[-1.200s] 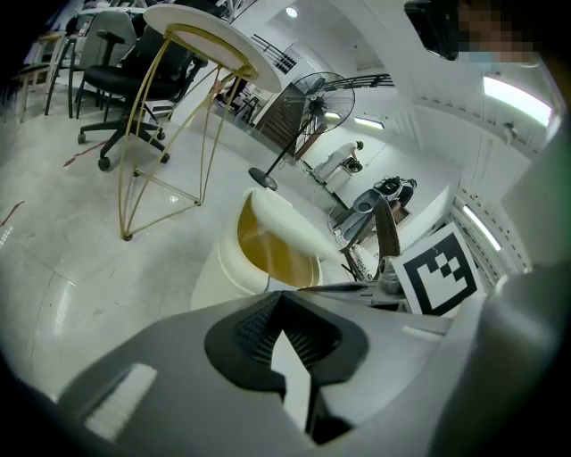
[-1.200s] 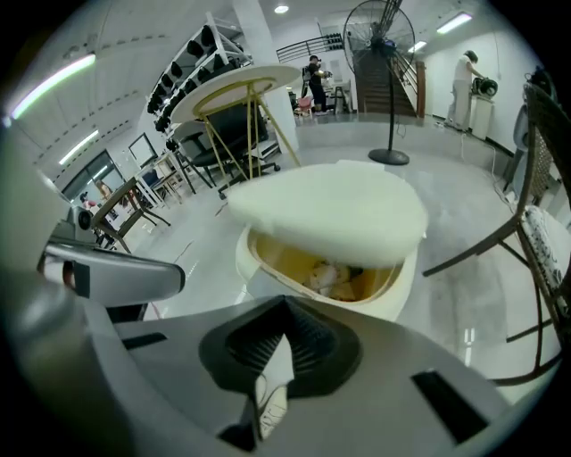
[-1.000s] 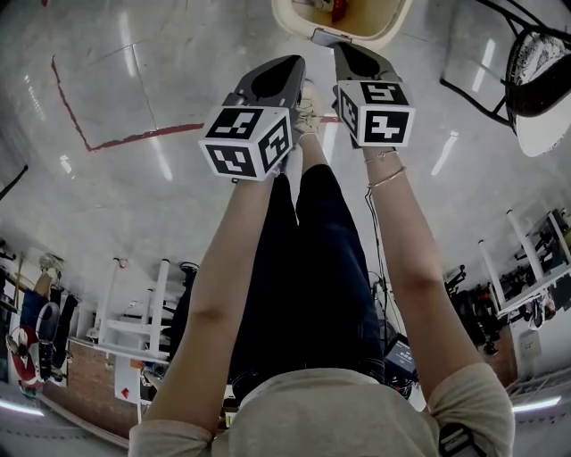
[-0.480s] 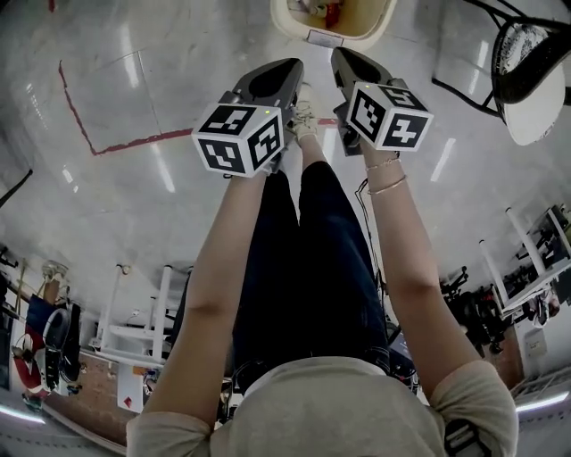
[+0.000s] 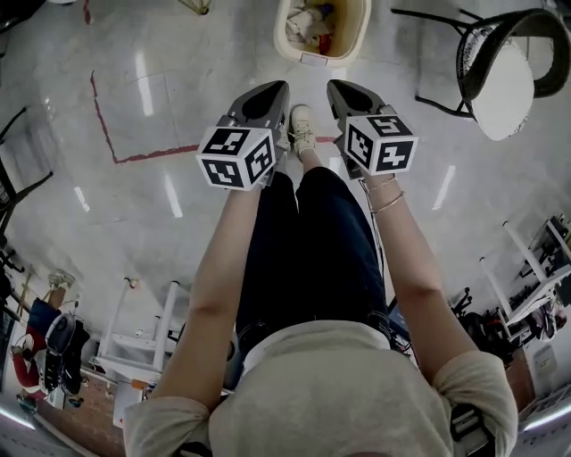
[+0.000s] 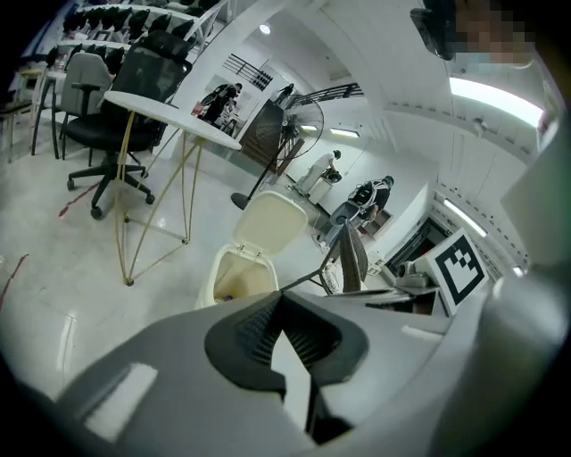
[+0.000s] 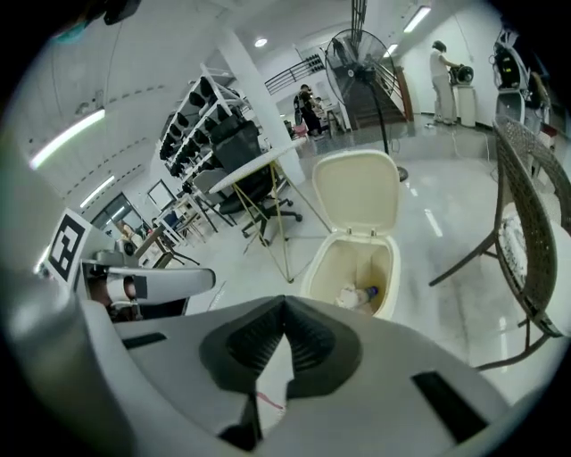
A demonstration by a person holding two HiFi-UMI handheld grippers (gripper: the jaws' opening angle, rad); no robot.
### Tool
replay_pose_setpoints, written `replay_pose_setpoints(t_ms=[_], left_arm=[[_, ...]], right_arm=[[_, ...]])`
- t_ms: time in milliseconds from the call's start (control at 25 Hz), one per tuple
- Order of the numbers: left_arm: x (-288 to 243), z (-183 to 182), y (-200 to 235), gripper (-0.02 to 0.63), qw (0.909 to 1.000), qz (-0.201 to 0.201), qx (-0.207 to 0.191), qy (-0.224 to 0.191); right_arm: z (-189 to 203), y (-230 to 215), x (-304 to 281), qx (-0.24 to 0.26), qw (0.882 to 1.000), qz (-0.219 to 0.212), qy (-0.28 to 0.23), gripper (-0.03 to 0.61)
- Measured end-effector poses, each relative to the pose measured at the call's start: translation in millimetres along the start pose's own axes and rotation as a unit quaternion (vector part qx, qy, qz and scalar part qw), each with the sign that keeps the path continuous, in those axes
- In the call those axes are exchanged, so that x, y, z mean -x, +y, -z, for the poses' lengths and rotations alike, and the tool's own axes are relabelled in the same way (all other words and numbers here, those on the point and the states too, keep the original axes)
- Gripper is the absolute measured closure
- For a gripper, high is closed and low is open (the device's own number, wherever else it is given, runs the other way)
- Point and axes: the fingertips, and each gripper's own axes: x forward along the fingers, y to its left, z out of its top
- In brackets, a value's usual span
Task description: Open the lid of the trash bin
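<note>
Both grippers now sit farther back from the trash bin than a second ago: then its rim lay just past their tips, now bare floor shows between them and the bin, at the far edge of the head view.

The left gripper and the right gripper hang side by side above my legs, near each other but apart. Each gripper view shows the ribbed pads pressed together at the tips with nothing between them, so both are closed and empty.

The lid stands upright on its hinge at the far side of the bin, and I can look straight into the cream interior, where a bottle and some crumpled litter lie at the bottom. A small pedal juts from the near wall, and my shoe is clear of it. A chair stands to the right.

I judge the opening done and this the retreat after it. Next I only need to confirm that the lid holds itself up unaided, keeping both grippers off the rim and away from the chair.
</note>
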Motion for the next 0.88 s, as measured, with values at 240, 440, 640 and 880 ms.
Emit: replay_pose_setpoints(t_ms=[240, 440, 640, 880], left_arm=[[18.0, -38.2, -14.9, 0.606, 0.9998, -0.011, -0.01, -0.015], [48.0, -77.8, -62.4, 0.606, 0.9968, 0.027, -0.069, -0.032], [72.7, -103.9, -103.3, 0.606, 0.9917, 0.05, -0.103, -0.058], [107.0, -139.0, -139.1, 0.606, 0.9838, 0.063, -0.139, -0.095]], right_arm=[[-37.5, 12.6, 28.7, 0.034, 0.999, -0.005, -0.006, 0.572], [-79.7, 46.1, 81.4, 0.043, 0.996, -0.016, -0.072, 0.572], [-101.1, 75.9, 125.5, 0.074, 0.992, -0.026, -0.102, 0.572], [-146.4, 101.5, 178.4, 0.1, 0.98, -0.045, -0.169, 0.572]])
